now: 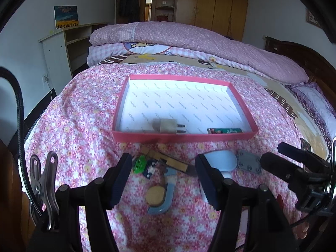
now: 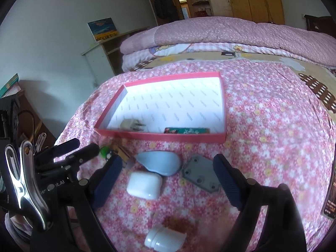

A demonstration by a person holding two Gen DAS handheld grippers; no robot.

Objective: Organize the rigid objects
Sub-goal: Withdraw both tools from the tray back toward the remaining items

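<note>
With both my grippers (image 1: 163,180) (image 2: 168,180) released and empty, the red box (image 1: 184,137) holds two items; several remain on the bedspread (image 1: 84,142).

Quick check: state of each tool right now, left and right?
Left tool: open, holding nothing, above the small items on the bedspread.
Right tool: open, holding nothing, near the white case.

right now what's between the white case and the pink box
In the right wrist view, the pale blue teardrop piece lies on the floral bedspread between the white case and the pink box's near wall, apart from both.
</note>
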